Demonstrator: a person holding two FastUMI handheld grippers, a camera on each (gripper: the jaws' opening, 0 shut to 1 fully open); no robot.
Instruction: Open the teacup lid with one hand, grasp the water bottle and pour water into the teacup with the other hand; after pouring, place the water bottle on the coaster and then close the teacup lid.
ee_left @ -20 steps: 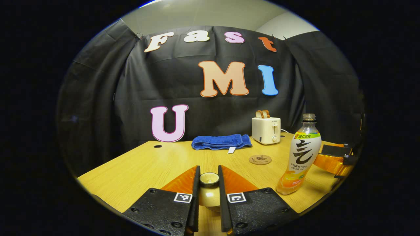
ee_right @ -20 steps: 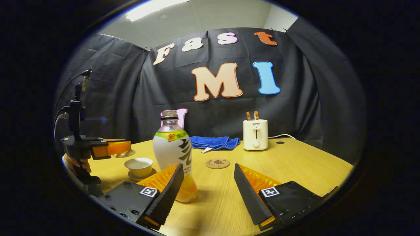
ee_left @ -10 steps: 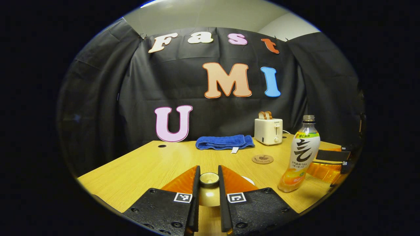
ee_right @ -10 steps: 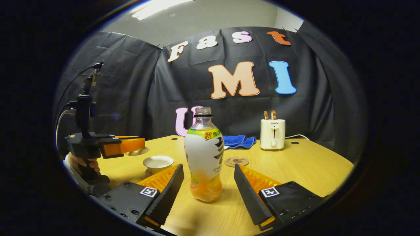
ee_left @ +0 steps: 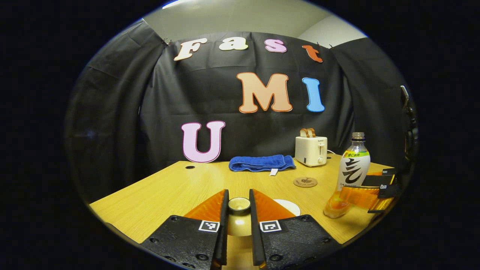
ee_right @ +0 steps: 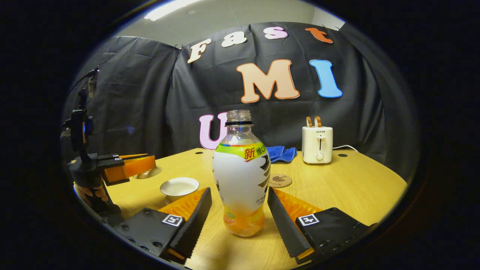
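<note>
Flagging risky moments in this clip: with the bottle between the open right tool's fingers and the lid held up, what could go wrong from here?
1. The water bottle is tall and uncapped; the right tool is low on it, so it may tip or spill when gripped.
2. The left tool pinches only the teacup lid by its knob; it might slip.
3. The open teacup sits close beside the bottle and could be bumped.
</note>
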